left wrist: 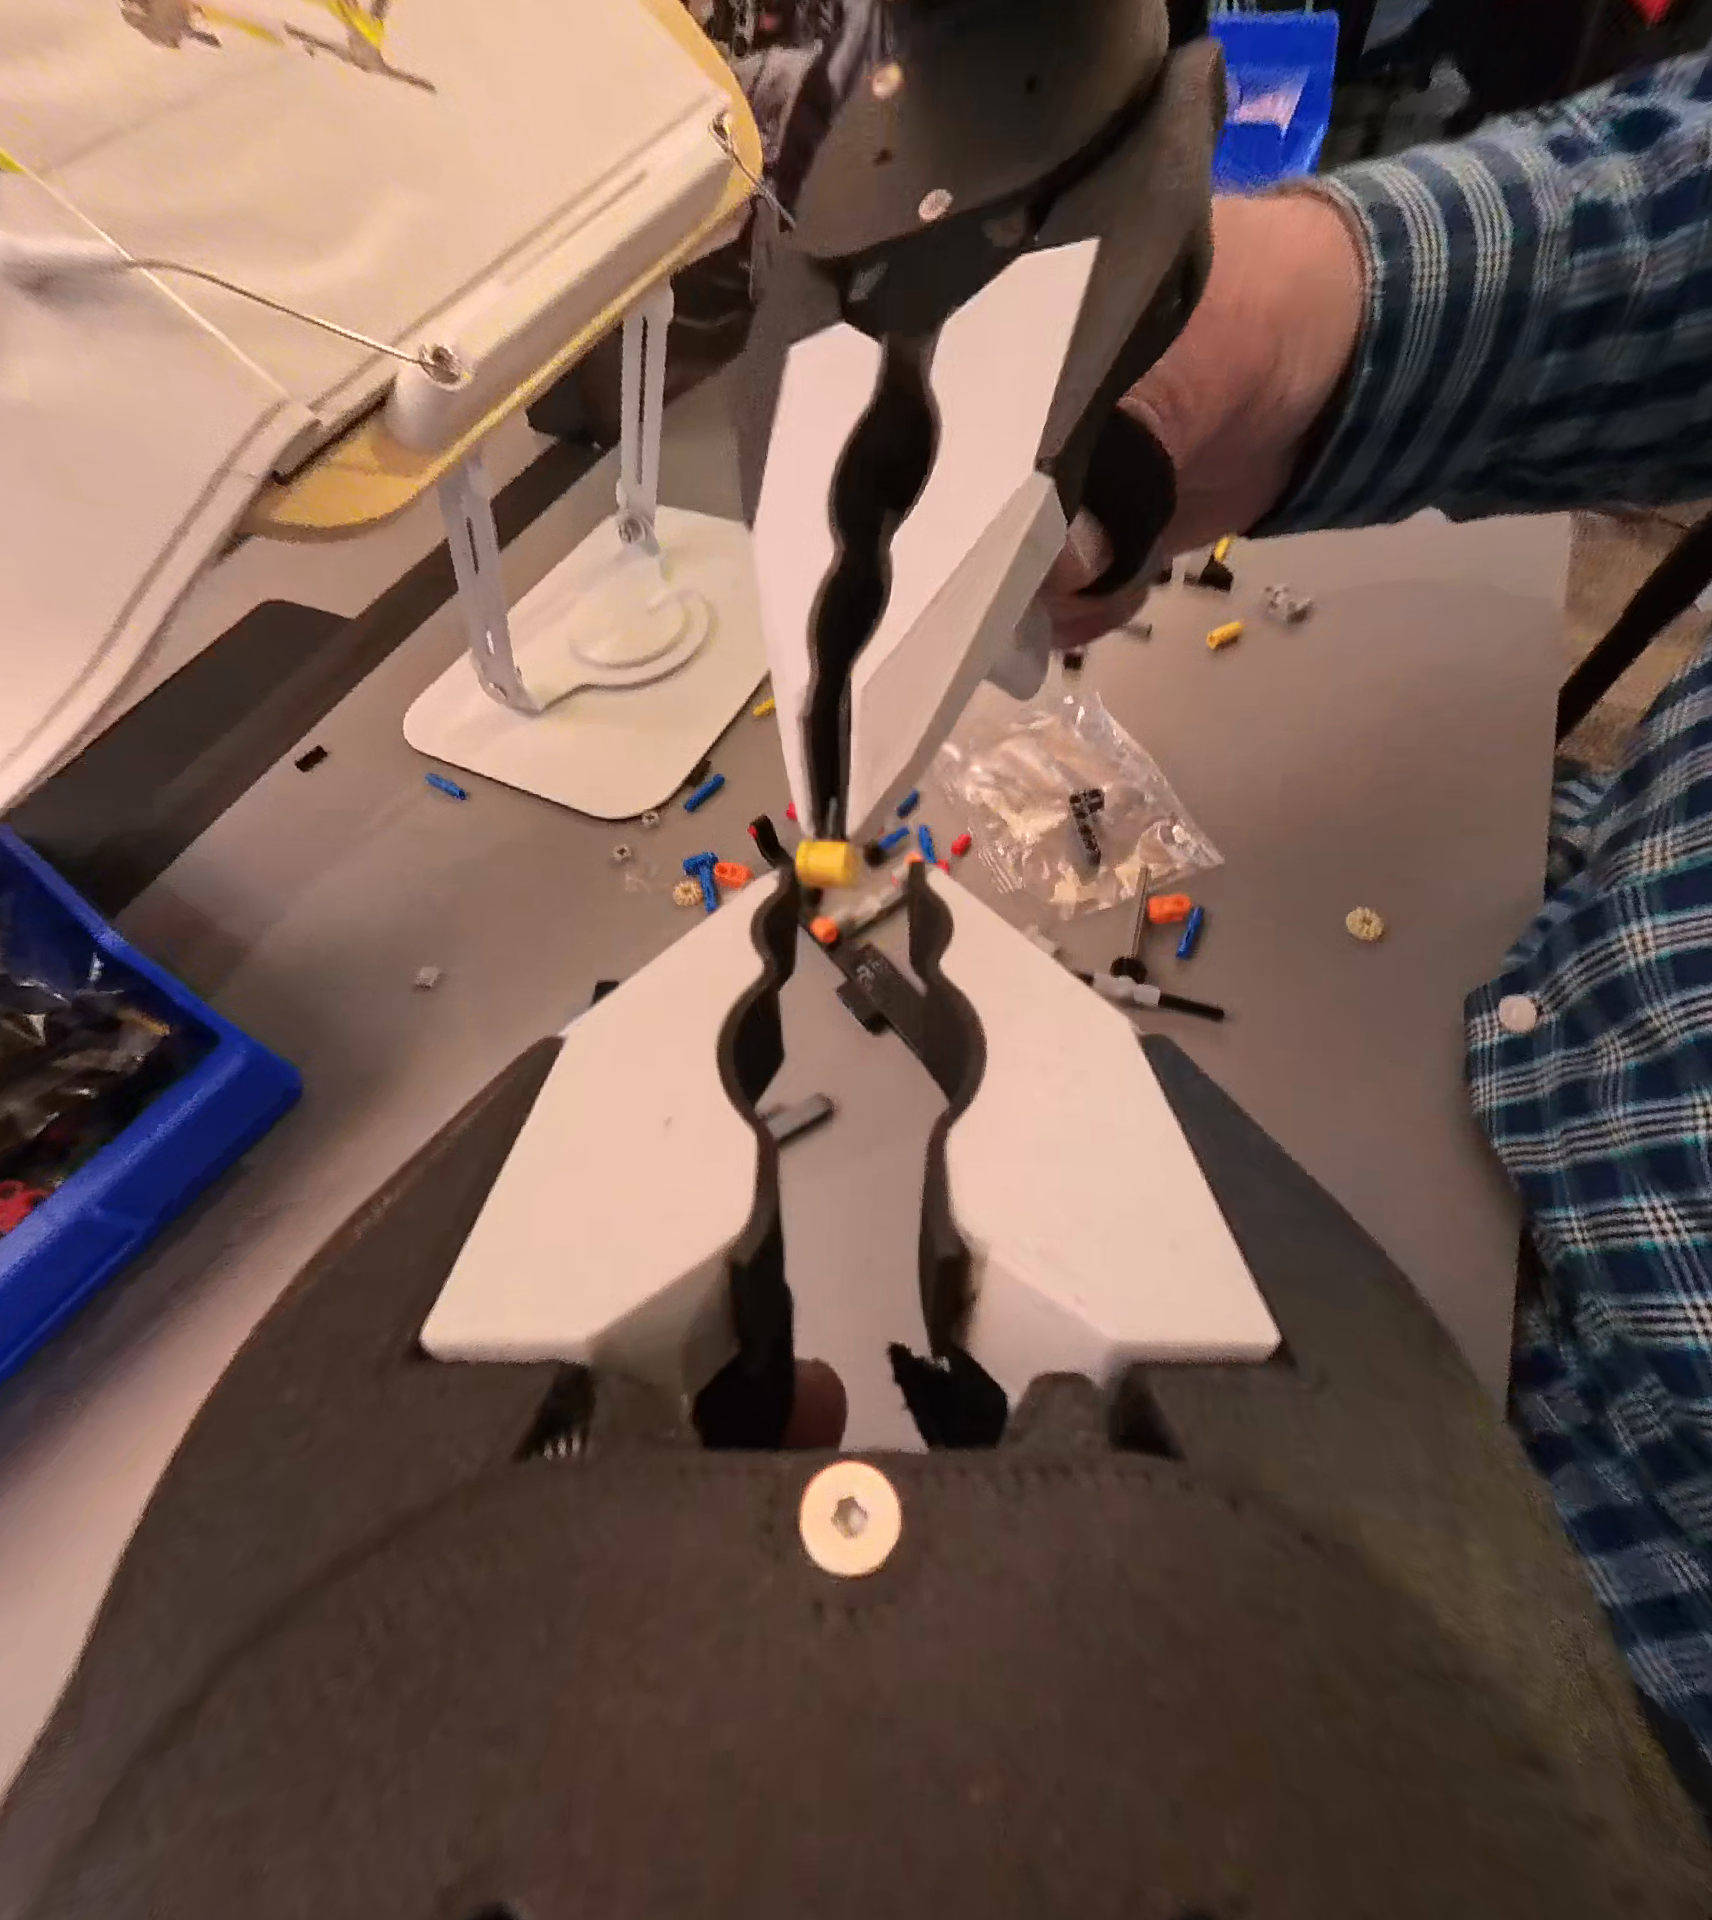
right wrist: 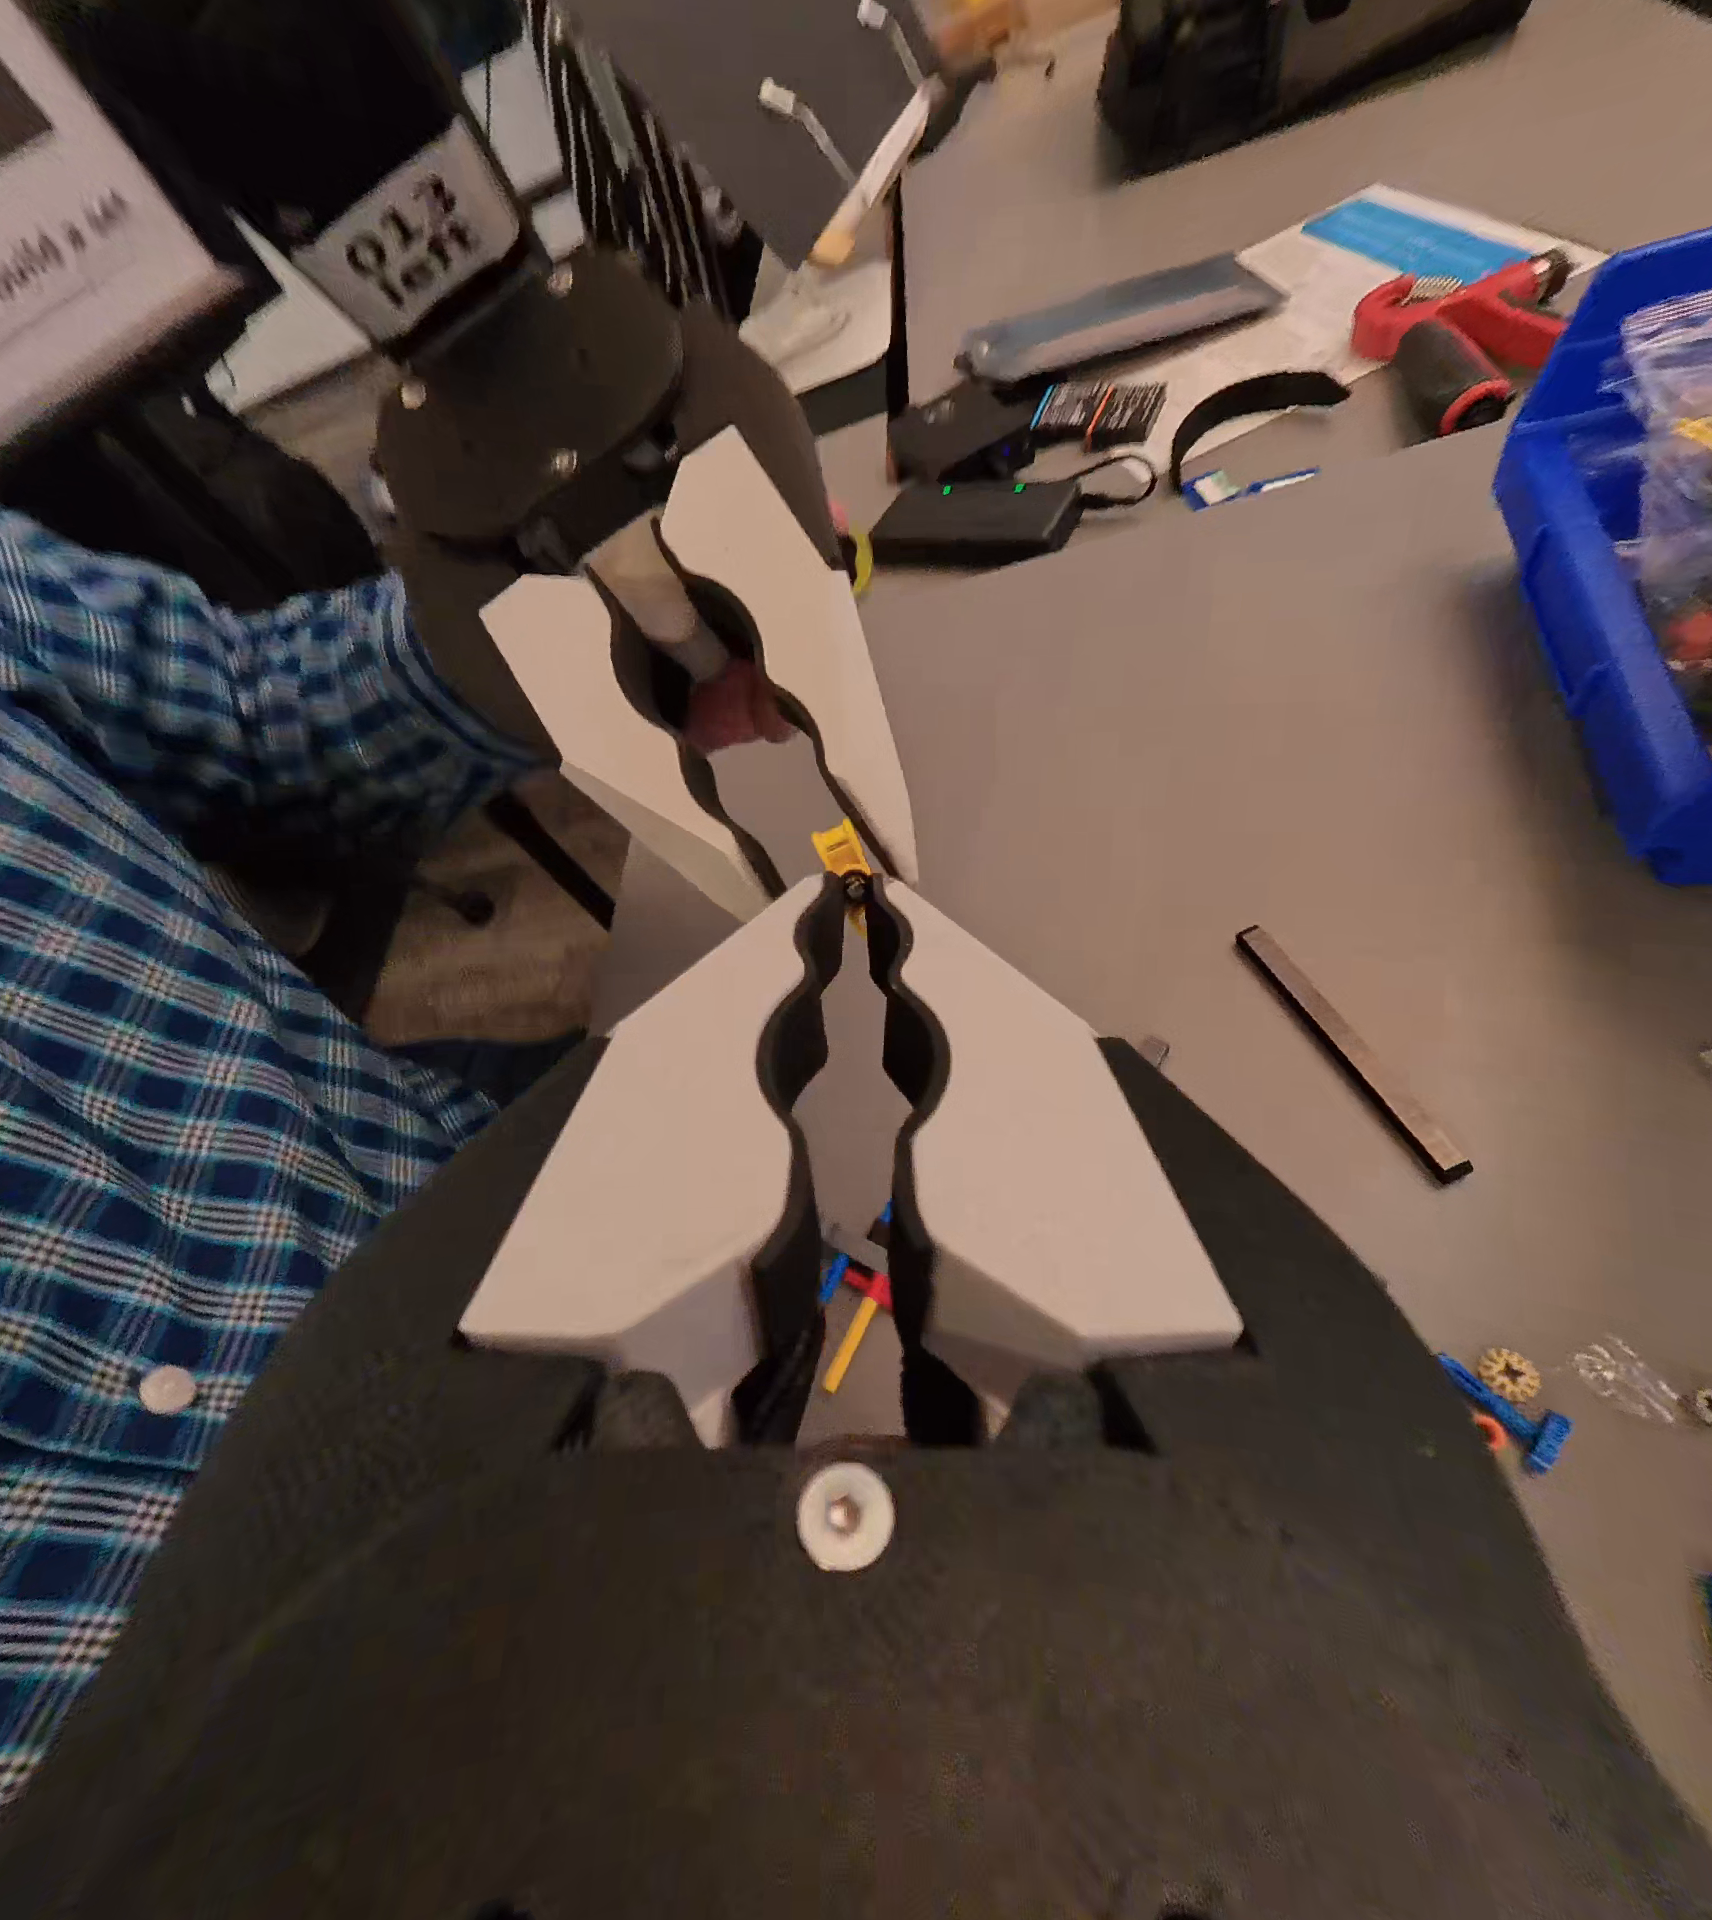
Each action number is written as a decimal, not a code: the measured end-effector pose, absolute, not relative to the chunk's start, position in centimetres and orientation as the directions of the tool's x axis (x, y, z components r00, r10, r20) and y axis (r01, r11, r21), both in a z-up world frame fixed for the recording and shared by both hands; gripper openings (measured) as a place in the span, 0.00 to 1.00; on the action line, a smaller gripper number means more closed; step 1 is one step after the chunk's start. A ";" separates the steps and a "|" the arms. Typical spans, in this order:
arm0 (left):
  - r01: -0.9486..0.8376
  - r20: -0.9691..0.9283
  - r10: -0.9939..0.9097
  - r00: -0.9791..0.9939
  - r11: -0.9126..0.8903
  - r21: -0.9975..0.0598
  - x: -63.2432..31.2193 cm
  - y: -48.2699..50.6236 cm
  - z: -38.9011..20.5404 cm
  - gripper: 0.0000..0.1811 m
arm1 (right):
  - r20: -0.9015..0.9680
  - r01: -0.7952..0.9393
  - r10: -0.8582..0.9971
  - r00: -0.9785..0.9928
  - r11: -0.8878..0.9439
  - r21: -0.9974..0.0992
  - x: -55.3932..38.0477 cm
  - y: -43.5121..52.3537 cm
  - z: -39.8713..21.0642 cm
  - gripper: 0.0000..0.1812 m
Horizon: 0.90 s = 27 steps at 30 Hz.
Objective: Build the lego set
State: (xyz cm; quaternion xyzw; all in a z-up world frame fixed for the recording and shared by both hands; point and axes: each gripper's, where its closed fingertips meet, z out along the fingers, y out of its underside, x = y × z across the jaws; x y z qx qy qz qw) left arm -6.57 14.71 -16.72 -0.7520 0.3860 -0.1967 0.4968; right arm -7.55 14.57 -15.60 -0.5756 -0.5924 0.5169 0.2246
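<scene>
Left gripper (left wrist: 847, 894): black textured printed body, silver hex-socket screw (left wrist: 850, 1519) at centre; two white wedge-shaped fingers (left wrist: 623, 1164) lined with wavy black pads (left wrist: 764, 1039).

Right gripper (right wrist: 857, 883): same build, with a silver screw (right wrist: 844, 1522), white fingers (right wrist: 1039, 1174) and black scalloped pads (right wrist: 790, 1049).

Person: blue, white and teal plaid shirt, long sleeve (left wrist: 1600, 312) at 2 o'clock in the left wrist view; pale snap button (right wrist: 168, 1389) at 9 o'clock in the right wrist view.
</scene>
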 end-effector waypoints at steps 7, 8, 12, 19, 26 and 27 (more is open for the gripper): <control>-0.299 -0.075 -0.727 0.683 -0.185 -0.936 -6.2 16.3 -15.3 0.18 | -0.518 0.280 0.836 -0.181 -0.461 -0.842 -6.4 16.6 -13.3 0.01; -0.308 -0.105 -0.712 0.695 -0.163 -0.937 -6.2 16.5 -15.0 0.20 | -0.543 0.263 0.821 -0.176 -0.492 -0.830 -6.3 16.8 -13.2 0.01; -0.440 -0.315 -0.614 0.723 -0.058 -0.896 -6.5 17.6 -14.5 0.27 | -0.641 0.196 0.746 -0.183 -0.611 -0.767 -6.0 17.4 -12.4 0.01; -0.634 -0.580 -0.466 0.668 0.051 -0.772 -6.8 18.4 -14.0 0.33 | -0.723 0.174 0.669 -0.172 -0.702 -0.690 -6.2 17.8 -12.0 0.01; -0.758 -0.731 -0.385 0.563 0.111 -0.643 -6.4 18.9 -13.9 0.26 | -0.779 0.195 0.610 -0.144 -0.754 -0.627 -6.4 17.8 -13.1 0.01; -0.770 -0.742 -0.383 0.550 0.112 -0.628 -6.3 18.9 -14.0 0.25 | -0.784 0.203 0.605 -0.141 -0.757 -0.621 -6.4 17.8 -13.3 0.01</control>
